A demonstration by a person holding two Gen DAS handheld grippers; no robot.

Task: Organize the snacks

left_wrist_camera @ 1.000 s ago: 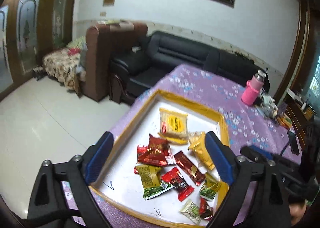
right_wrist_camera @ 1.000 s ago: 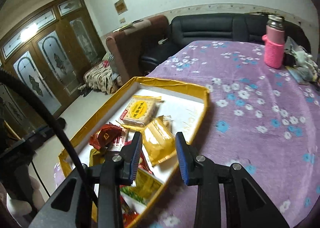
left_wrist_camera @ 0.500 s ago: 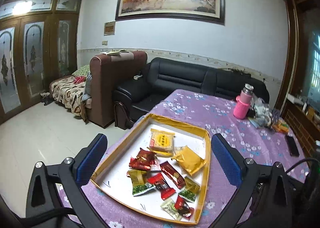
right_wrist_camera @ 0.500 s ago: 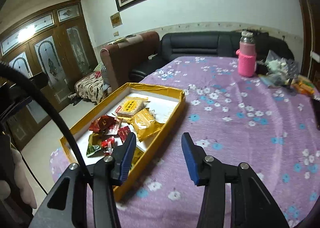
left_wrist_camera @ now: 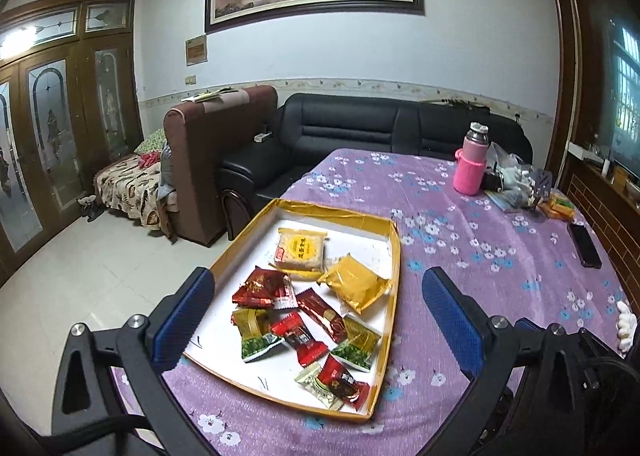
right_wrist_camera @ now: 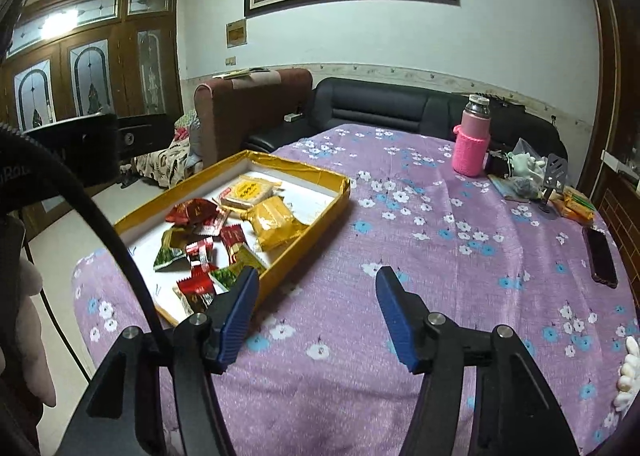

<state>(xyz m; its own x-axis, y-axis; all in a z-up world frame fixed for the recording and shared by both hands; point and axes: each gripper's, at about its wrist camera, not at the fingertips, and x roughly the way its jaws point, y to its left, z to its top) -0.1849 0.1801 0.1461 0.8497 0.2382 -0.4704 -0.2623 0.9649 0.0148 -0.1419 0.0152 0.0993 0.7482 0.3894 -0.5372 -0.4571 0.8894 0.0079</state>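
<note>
Left gripper [left_wrist_camera: 316, 316]: its jaws are standing wide apart with nothing clamped, hanging over the near end of the tray, so the snacks are sitting framed between the blue pads without being touched.
Right gripper [right_wrist_camera: 316, 312]: its jaws are opening over bare cloth with nothing between them, just beside the tray's near right corner; it looks to be carrying nothing.
Tray [left_wrist_camera: 394, 256]: the gold-rimmed box is lying flat near the table's left edge, its raised rim keeping the packets from sliding onto the cloth.
Small wrapped snacks [left_wrist_camera: 296, 332]: red, green and gold packets are crowding the tray's near half, some overlapping, likely because they have been dropped in loosely, not lined up.
Gold packet [left_wrist_camera: 354, 286]: it is lying slantwise toward the right wall, behind the small ones.
Yellow biscuit pack [left_wrist_camera: 300, 250]: it is lying flat in the far half, leaving white floor bare behind it.
Tablecloth [right_wrist_camera: 400, 240]: the purple flowered cloth to the right of the tray is holding no snacks, which suggests the gathering is mostly finished.
Phone [right_wrist_camera: 600, 256]: it is lying well apart at the right edge.
Pink bottle [right_wrist_camera: 472, 140]: it is standing upright at the far side, clear of the work.
</note>
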